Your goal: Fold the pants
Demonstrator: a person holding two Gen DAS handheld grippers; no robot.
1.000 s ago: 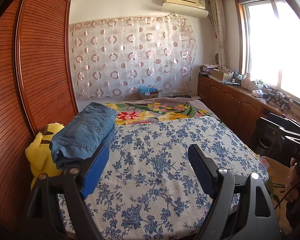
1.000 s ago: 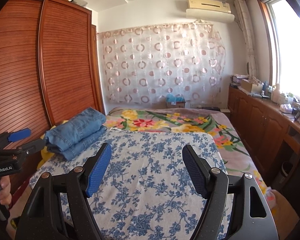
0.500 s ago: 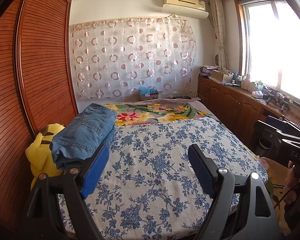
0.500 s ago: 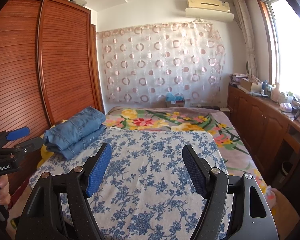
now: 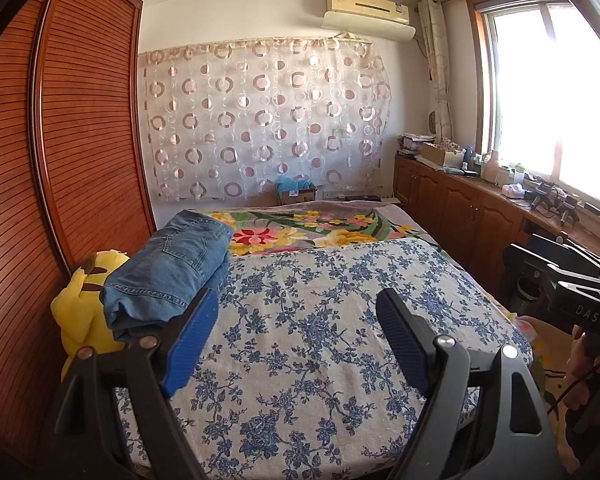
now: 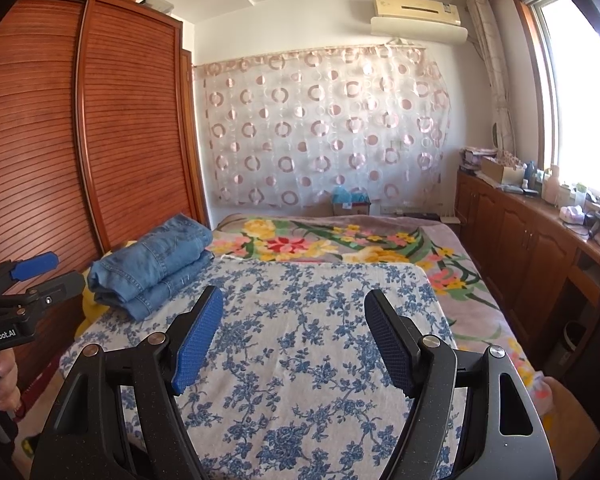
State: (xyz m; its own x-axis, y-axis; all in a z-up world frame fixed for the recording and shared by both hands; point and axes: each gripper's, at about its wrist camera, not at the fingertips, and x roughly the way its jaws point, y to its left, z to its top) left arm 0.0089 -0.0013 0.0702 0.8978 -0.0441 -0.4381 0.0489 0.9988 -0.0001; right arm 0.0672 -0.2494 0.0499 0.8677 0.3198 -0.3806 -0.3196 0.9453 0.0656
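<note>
Folded blue jeans (image 5: 168,272) lie in a thick bundle on the left side of the bed (image 5: 320,320), partly on a yellow plush toy (image 5: 80,312). In the right wrist view the same jeans (image 6: 152,264) sit left of the blue-flowered sheet (image 6: 300,340). My left gripper (image 5: 296,336) is open above the near part of the bed, just right of the jeans, nothing between its blue pads. My right gripper (image 6: 294,336) is open too, over the sheet and empty. The left gripper (image 6: 34,276) also shows at the right wrist view's left edge, held by a hand (image 6: 4,376).
A slatted wooden wardrobe (image 5: 60,160) runs close along the left of the bed. Wooden cabinets (image 5: 480,216) with clutter on top line the right wall under a window. A flowered blanket (image 5: 312,228) covers the bed's far half. A cardboard box (image 5: 296,192) sits below the curtain.
</note>
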